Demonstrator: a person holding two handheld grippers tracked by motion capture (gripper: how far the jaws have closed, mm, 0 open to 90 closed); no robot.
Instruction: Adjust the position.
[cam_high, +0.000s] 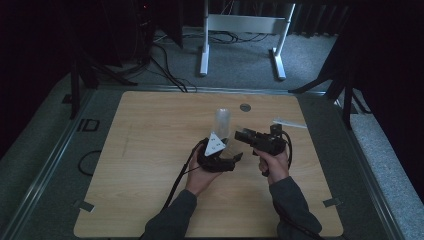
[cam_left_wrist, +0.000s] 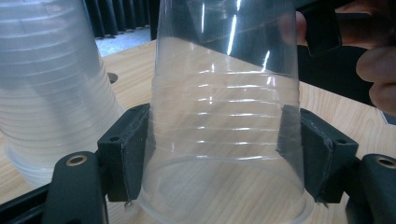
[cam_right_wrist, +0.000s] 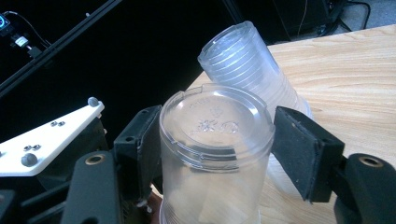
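Note:
A single clear plastic cup (cam_left_wrist: 224, 116) stands upside down on the wooden table (cam_high: 150, 150). My left gripper (cam_left_wrist: 224, 154) is shut on it near the rim, with both pads (cam_left_wrist: 133, 149) pressed on its wall. In the right gripper view the cup's base (cam_right_wrist: 217, 126) faces the camera between the jaws of my right gripper (cam_right_wrist: 217, 149). The far pad (cam_right_wrist: 303, 149) stands off the cup with a gap, so this gripper is open. A stack of several clear cups (cam_high: 222, 120) stands upside down just behind, also at the left of the left gripper view (cam_left_wrist: 51, 93).
A thin clear strip (cam_high: 289, 122) lies near the table's right back corner. A round grommet (cam_high: 245, 107) sits at the back edge. The left gripper's white plate (cam_right_wrist: 51, 135) is close to the right gripper's near jaw. A white desk frame (cam_high: 245, 25) stands behind the table.

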